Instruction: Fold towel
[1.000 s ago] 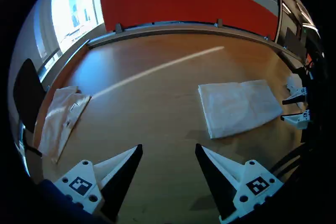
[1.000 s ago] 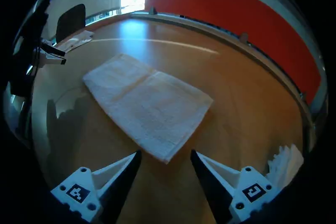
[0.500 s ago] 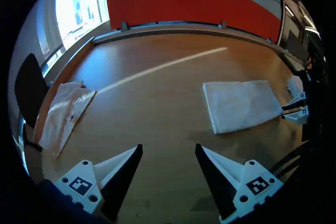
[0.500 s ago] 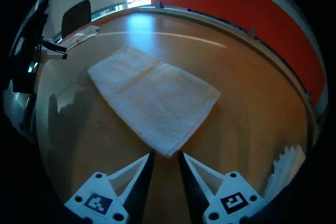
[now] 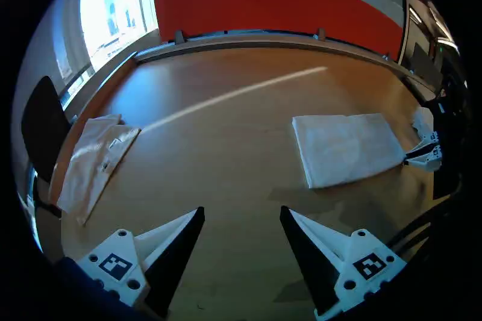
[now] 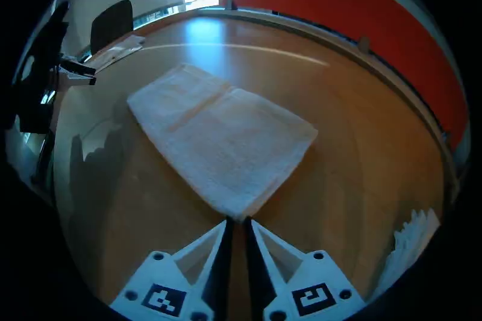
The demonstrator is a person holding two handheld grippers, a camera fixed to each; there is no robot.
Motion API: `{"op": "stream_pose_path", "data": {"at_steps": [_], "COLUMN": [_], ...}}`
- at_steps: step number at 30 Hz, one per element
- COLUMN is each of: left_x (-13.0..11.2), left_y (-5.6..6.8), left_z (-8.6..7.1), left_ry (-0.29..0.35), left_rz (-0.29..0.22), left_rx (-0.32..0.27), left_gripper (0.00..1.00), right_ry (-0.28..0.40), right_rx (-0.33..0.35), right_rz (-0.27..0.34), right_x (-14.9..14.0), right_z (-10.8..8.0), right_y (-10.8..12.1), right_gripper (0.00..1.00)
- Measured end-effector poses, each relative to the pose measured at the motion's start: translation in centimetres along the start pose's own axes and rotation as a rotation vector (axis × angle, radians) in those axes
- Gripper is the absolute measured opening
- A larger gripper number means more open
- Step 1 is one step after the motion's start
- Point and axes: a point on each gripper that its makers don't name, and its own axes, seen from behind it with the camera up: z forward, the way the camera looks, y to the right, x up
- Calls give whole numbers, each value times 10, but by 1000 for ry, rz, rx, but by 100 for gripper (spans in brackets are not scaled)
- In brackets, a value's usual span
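A white folded towel (image 5: 346,147) (image 6: 220,140) lies flat on the wooden table (image 5: 229,140), right of centre in the left gripper view. My right gripper (image 6: 238,220) has its fingers closed to a narrow gap on the towel's near corner; the left gripper view has it (image 5: 416,157) at the towel's right corner. My left gripper (image 5: 241,209) is open over bare table, well to the left of the towel and holding nothing. It appears far off (image 6: 75,74) in the right gripper view.
A second pale cloth (image 5: 93,161) lies at the table's left edge beside a dark chair (image 5: 39,131). A crumpled white cloth (image 6: 413,239) sits near the right gripper. A red partition (image 5: 271,5) runs along the far edge.
The right gripper's fingers have closed from wide open onto the towel's near corner as it moved in. The left gripper has stayed open and shifted only slightly.
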Motion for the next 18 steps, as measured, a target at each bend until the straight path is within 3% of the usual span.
{"op": "stream_pose_path", "data": {"at_steps": [9,18], "left_x": [0,-2], "left_y": [-1,-4], "left_z": [-1,-4], "left_ry": [0,-1], "left_rz": [-2,-4], "left_rx": [2,7], "left_gripper": [93,93], "right_ry": [39,94], "right_rx": [-15,-47], "right_rz": [-16,-46], "right_x": [15,46], "right_z": [-7,-30], "right_y": [0,2], "right_gripper": [5,5]}}
